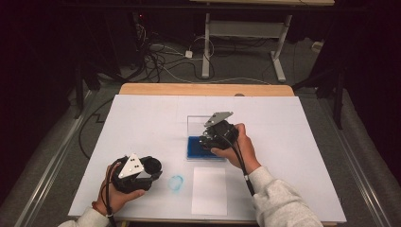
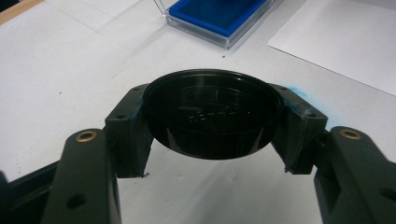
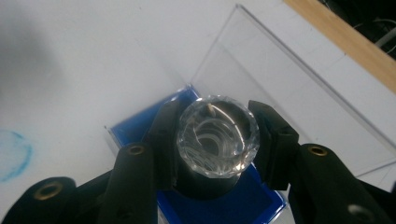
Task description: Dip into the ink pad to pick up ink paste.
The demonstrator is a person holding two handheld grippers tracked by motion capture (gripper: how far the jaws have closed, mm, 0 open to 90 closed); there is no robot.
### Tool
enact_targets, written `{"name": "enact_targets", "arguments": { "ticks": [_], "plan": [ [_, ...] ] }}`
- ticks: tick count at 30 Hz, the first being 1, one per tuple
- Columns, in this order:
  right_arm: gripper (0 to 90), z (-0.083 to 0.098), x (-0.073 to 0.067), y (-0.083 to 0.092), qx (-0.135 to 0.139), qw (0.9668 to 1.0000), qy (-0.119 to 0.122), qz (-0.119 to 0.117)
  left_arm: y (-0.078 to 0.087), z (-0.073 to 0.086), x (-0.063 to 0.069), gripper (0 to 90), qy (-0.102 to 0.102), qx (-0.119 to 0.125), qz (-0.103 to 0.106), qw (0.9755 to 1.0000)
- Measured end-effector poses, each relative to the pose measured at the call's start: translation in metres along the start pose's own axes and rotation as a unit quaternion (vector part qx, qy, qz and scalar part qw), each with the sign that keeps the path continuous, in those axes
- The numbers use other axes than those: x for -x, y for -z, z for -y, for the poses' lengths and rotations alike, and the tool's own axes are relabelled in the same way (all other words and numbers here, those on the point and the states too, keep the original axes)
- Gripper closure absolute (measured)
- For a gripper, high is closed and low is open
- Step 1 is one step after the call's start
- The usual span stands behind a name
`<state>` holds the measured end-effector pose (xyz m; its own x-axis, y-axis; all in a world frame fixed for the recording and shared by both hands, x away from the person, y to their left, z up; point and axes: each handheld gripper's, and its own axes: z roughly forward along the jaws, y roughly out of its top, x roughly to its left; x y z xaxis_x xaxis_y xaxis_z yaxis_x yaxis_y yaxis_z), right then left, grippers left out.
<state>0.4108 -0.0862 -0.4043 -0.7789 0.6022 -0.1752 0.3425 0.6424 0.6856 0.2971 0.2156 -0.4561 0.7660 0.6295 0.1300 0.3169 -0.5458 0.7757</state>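
Observation:
My left gripper (image 1: 152, 169) is shut on a round black cap (image 2: 212, 114), with the jaws pressing on its two sides; it hovers low over the white board near the front left. My right gripper (image 1: 208, 141) is shut on a stamp (image 3: 217, 137) that has a clear faceted top and a dark body. The stamp hangs over the blue ink pad (image 1: 195, 148) in its clear case, whose lid (image 3: 280, 88) stands open behind it. In the right gripper view the blue pad (image 3: 254, 200) lies directly below the stamp.
A round blue stamp mark (image 1: 176, 183) sits on the white board (image 1: 142, 118) between the hands. A white sheet of paper (image 1: 209, 190) lies at the front middle. The ink pad case (image 2: 219, 14) and the paper (image 2: 345, 37) lie beyond the black cap.

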Motion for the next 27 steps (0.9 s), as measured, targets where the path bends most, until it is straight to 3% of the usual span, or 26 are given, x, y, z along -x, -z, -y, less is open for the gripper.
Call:
{"name": "enact_targets", "arguments": {
  "ticks": [10,15,20,23,27],
  "plan": [
    [57.0,0.016,0.004,-0.014,-0.019,0.9995,-0.021,-0.015,-0.001,0.0,0.0,36.6,-0.002,-0.004,0.0,1.0],
    [57.0,0.016,0.003,-0.017,-0.018,0.9996,-0.02,-0.014,-0.002,0.0,0.001,36.6,-0.004,-0.005,0.001,1.0],
    [57.0,0.015,-0.003,-0.018,-0.021,0.9998,0.004,0.003,-0.002,0.0,0.002,36.6,-0.005,-0.007,0.004,1.0],
    [57.0,0.017,-0.002,-0.017,-0.014,0.9999,-0.008,0.0,-0.002,0.0,0.002,36.6,-0.005,-0.007,0.005,1.0],
    [57.0,0.015,-0.002,-0.019,-0.019,0.9998,-0.005,-0.001,-0.002,0.0,0.002,36.6,-0.006,-0.007,0.006,0.9999]
  ]
}}
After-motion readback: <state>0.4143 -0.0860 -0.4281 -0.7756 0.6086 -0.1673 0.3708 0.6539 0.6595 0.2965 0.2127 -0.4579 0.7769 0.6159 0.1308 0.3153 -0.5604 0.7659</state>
